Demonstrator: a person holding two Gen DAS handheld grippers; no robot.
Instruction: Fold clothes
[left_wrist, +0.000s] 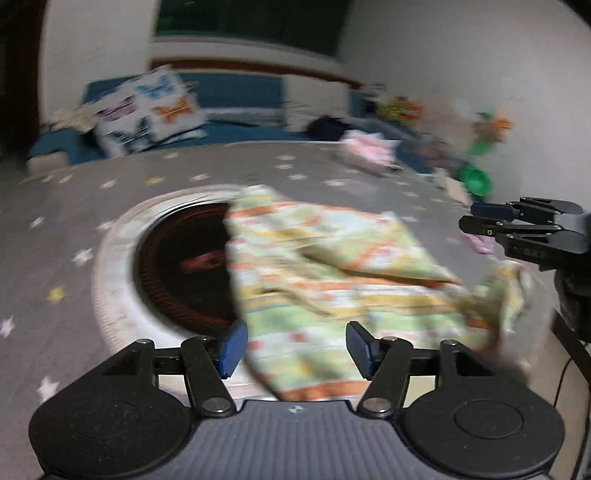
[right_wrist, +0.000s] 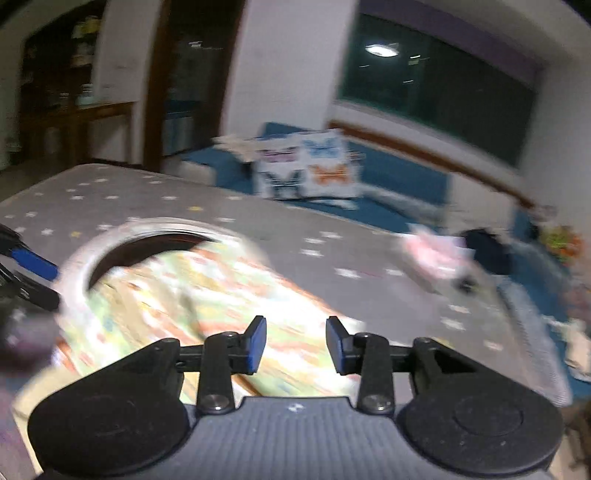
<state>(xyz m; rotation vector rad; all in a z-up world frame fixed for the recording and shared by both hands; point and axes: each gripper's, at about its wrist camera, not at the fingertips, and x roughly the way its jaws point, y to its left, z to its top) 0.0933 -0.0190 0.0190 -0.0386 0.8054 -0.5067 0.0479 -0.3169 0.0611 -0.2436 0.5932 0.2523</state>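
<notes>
A green, yellow and orange patterned garment (left_wrist: 332, 266) lies crumpled on the grey star-print surface (left_wrist: 74, 229), its far edge draped over a round white basket (left_wrist: 110, 258) with a dark inside. My left gripper (left_wrist: 295, 349) hovers over the garment's near edge, open, its blue pads apart and not pressing the cloth. In the right wrist view the same garment (right_wrist: 207, 291) spreads under my right gripper (right_wrist: 297, 345), which is also open and grips nothing. The right gripper (left_wrist: 480, 218) shows at the right edge of the left wrist view. The left gripper (right_wrist: 33, 273) shows at the left edge of the right wrist view. Both views are blurred.
A butterfly-print cushion (left_wrist: 147, 110) rests on a blue sofa (left_wrist: 240, 92) behind the surface. A pink cloth (left_wrist: 365, 147) and a dark garment (left_wrist: 328, 127) lie at the far edge. Green and orange toys (left_wrist: 478, 179) clutter the far right.
</notes>
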